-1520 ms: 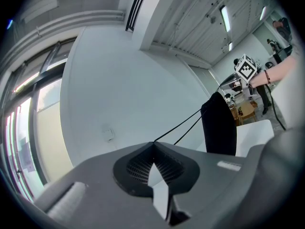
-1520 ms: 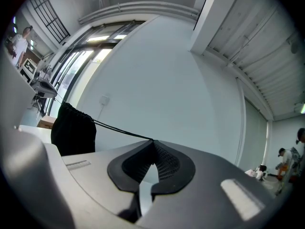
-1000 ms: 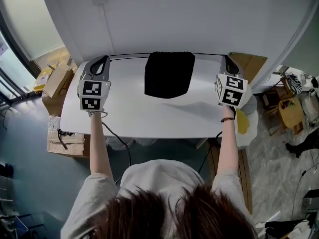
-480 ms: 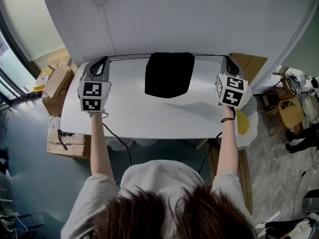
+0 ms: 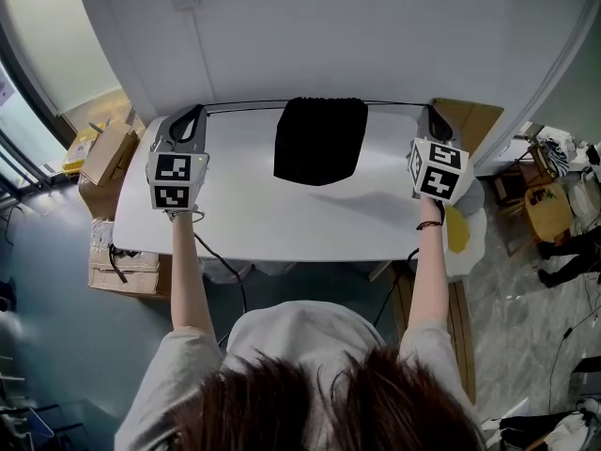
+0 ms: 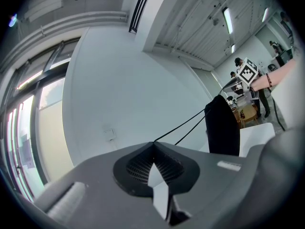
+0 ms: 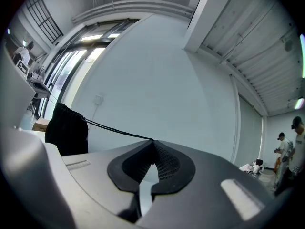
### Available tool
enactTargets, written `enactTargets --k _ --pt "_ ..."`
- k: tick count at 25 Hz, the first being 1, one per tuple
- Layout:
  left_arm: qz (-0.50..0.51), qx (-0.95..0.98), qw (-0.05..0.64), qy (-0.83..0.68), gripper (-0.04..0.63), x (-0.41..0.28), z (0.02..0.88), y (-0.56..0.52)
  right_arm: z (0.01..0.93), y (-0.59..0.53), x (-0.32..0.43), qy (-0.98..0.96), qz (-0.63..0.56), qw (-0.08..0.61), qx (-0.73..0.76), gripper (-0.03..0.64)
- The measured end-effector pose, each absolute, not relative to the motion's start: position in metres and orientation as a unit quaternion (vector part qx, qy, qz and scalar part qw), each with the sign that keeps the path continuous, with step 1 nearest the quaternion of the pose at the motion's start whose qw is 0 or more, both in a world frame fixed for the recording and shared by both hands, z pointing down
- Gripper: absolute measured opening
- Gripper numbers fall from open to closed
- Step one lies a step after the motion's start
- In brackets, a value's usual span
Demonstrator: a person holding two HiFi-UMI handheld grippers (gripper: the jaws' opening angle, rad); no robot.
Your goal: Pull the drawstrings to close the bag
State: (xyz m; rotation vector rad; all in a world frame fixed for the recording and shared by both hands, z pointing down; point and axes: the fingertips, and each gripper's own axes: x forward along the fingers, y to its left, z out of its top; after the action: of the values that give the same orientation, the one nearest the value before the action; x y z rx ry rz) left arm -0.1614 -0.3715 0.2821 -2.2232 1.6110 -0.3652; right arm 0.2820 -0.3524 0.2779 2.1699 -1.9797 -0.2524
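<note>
You hold the left gripper (image 5: 198, 110) over the far left corner of the white table (image 5: 282, 219) and the right gripper (image 5: 429, 109) over the far right corner. They are well apart, and both point level toward the wall (image 5: 310, 36).

The black bag (image 5: 319, 140) is between them, over the far half of the table, with its gathered mouth along the far edge (small folds show there). It throws a shadow (image 5: 362, 200) on the table toward you. I cannot tell if its bottom touches the table.

A thin black string leaves each side of the mouth, almost straight. The left string (image 5: 246, 105) goes to your left gripper and the right string (image 5: 394, 103) to your right one.

In the left gripper view the jaws are pressed together, and two strands come out just where the pads (image 6: 136, 166) meet, so this claw holds the left string. In the right gripper view the jaws are also together, and the right string comes out from between them toward the bag.
</note>
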Motion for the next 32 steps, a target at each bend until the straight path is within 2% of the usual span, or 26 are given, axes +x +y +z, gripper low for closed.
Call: enactTargets --k 32 --pt "-0.136 -0.786 0.182 0.575 0.000 -0.1642 0.2894 -0.3772 0.2855 -0.3573 0.2830 -0.671 -0.096 0.113 0.727 0.015"
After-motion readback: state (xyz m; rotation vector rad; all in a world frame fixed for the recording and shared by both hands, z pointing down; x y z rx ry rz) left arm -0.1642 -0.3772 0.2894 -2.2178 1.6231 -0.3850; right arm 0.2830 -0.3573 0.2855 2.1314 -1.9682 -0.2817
